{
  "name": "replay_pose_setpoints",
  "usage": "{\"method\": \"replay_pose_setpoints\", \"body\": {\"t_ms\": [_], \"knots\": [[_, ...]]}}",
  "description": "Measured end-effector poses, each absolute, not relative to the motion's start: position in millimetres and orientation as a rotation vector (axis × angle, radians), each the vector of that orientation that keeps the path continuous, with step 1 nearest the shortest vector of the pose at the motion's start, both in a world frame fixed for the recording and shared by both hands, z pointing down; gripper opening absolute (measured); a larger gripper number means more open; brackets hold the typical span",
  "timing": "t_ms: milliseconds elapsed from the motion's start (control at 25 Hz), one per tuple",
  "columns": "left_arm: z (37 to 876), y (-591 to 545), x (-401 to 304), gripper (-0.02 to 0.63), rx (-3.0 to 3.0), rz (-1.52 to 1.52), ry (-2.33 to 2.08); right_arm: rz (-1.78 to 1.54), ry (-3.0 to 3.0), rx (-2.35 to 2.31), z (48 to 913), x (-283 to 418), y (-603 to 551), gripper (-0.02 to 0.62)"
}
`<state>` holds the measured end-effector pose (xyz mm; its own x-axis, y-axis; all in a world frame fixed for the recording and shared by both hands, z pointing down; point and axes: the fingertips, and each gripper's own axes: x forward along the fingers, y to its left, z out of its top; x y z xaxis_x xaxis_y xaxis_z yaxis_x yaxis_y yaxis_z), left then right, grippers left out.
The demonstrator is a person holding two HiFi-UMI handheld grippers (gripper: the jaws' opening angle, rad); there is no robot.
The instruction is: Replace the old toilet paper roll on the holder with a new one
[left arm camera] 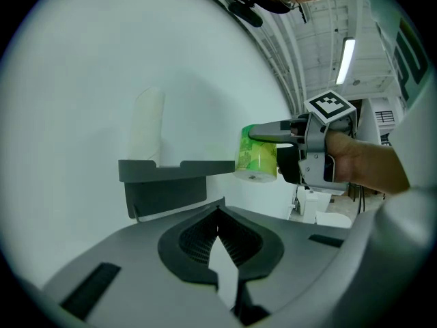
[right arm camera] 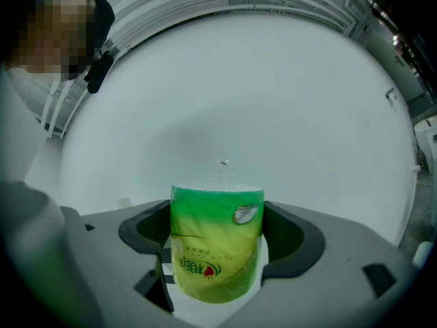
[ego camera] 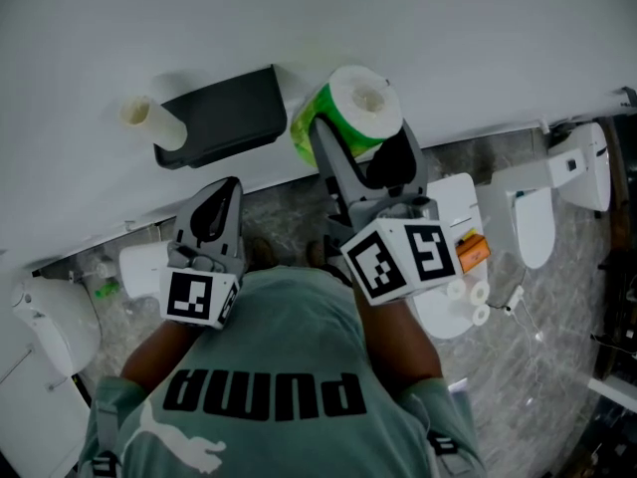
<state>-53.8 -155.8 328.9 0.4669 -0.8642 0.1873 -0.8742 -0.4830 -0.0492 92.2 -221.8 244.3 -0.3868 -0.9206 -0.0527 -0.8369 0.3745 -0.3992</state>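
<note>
My right gripper (ego camera: 360,139) pinches the new roll (right arm camera: 217,241) just beside the holder (ego camera: 224,116), and my left gripper (ego camera: 221,199), jaws together and empty, should, I think, open to remove the old roll (ego camera: 149,119) first.

Straight ahead of you, the wall (ego camera: 448,28) carries the holder (ego camera: 224,116). The tube (ego camera: 147,118) stands upright on the holder's left end. The new roll (ego camera: 360,103) sits upright between the jaws of your right gripper (right arm camera: 217,241), just beside the holder's right end. Your left gripper (ego camera: 225,191) is nearer you, in front of the holder and apart from it, jaws together. Down on the floor (ego camera: 557,337): one toilet (ego camera: 532,222) off to your right, another (ego camera: 50,322) off to your left.
</note>
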Motion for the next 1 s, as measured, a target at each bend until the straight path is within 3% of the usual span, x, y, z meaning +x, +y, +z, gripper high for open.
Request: {"method": "replay_pose_setpoints", "body": {"t_ms": [1000], "knots": [[332.1,-152.7,-87.8,0.003,2.553,0.352,-1.683,-1.131,1.903,-1.203,327.2,72.9,-252.5,0.411]]}}
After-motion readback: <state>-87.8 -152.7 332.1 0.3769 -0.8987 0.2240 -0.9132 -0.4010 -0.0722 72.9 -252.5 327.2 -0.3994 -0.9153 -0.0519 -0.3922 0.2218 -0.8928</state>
